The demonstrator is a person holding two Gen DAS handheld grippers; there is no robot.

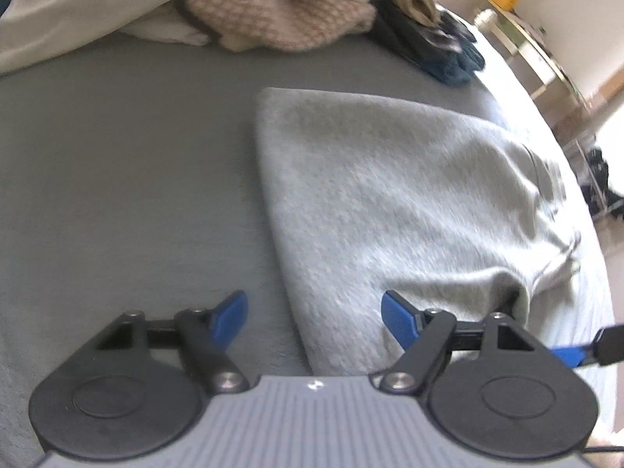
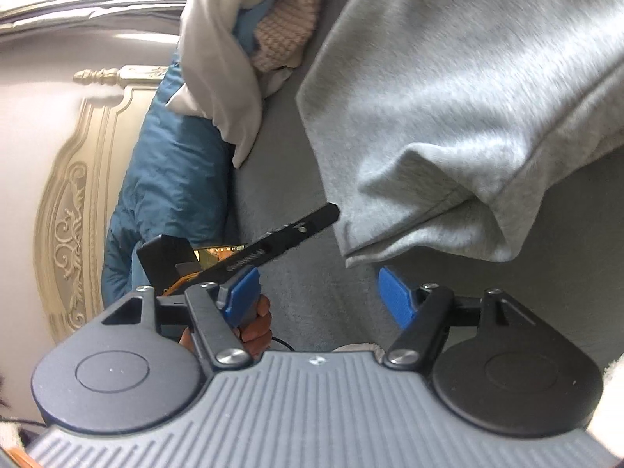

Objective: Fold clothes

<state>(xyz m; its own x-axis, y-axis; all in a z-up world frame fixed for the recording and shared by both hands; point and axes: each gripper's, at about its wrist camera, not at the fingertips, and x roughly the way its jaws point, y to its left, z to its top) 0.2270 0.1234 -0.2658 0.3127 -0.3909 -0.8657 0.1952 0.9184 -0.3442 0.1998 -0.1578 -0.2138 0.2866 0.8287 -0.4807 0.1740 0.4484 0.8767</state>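
A light grey sweatshirt (image 1: 397, 202) lies partly folded on the grey bed sheet (image 1: 136, 179). Its near corner bulges up close to my left gripper's right finger. My left gripper (image 1: 314, 318) is open and empty, just in front of the garment's near left edge. In the right wrist view the same grey garment (image 2: 460, 89) fills the upper right, with a hemmed corner hanging just beyond my right gripper (image 2: 318, 292), which is open and empty. The other gripper's black body (image 2: 249, 253) reaches in from the left there, held by a hand (image 2: 257, 323).
A pile of clothes lies at the bed's far side: a pink-beige knit (image 1: 280, 15), white fabric (image 1: 78, 11), dark blue items (image 1: 436, 46). A small table (image 1: 522, 35) stands beyond the bed. In the right wrist view a teal jacket (image 2: 171, 163) lies against an ornate headboard (image 2: 74, 195).
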